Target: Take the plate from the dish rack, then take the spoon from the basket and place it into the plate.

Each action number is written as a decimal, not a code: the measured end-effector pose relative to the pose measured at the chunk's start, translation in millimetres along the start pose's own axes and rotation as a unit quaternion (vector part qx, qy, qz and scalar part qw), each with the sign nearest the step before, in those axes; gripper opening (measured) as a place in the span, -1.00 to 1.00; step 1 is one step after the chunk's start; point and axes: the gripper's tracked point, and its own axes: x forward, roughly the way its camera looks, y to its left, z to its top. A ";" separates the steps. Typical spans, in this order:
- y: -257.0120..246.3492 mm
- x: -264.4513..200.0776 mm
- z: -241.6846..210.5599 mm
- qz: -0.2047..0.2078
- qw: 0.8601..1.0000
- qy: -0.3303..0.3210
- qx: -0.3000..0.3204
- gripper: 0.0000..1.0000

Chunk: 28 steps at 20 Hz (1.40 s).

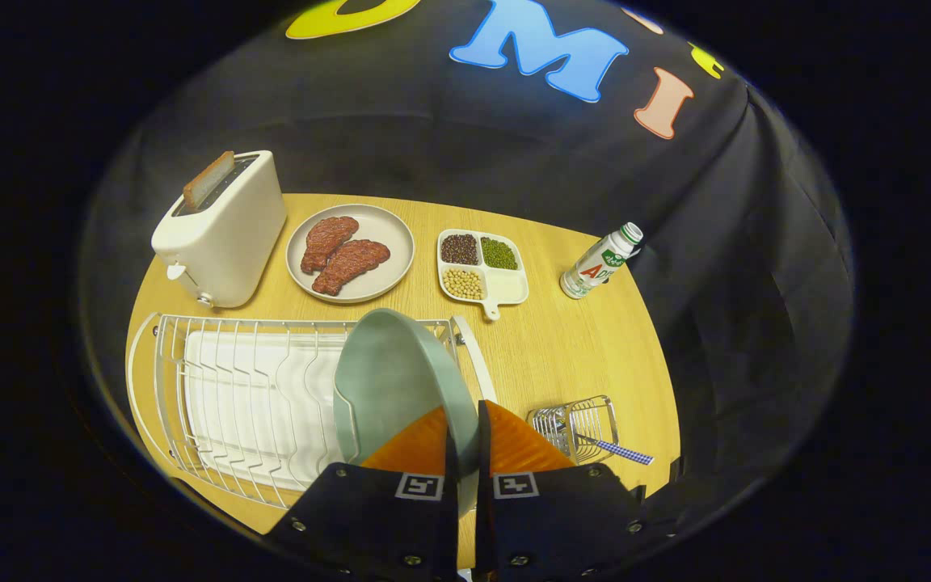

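Note:
A pale grey-green plate (389, 380) stands tilted on its edge over the right end of the white wire dish rack (223, 388). My gripper (463, 420) is shut on the plate's near rim, one finger on each face. To the right of the fingers a small wire basket (575, 424) lies on the wooden table, and a spoon with a blue-checked handle (615, 449) sticks out of it toward the table's edge.
Beyond the rack stand a white toaster (223, 230) with a slice of bread, a grey plate with two pieces of meat (350, 253), a white divided tray of beans (482, 265) and a small bottle (601, 261). Bare wooden table (579, 347) lies between rack, tray and basket.

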 end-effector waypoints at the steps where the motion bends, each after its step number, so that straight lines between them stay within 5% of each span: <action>1: 0.9 -1.6 1.6 -0.006 1.000 -0.001 -0.010 -0.83; 16: -6.6 -40.0 28.7 -0.101 0.994 -0.023 -0.031 -0.83; 28: -14.5 -75.4 57.2 -0.044 0.997 -0.057 -0.002 -0.84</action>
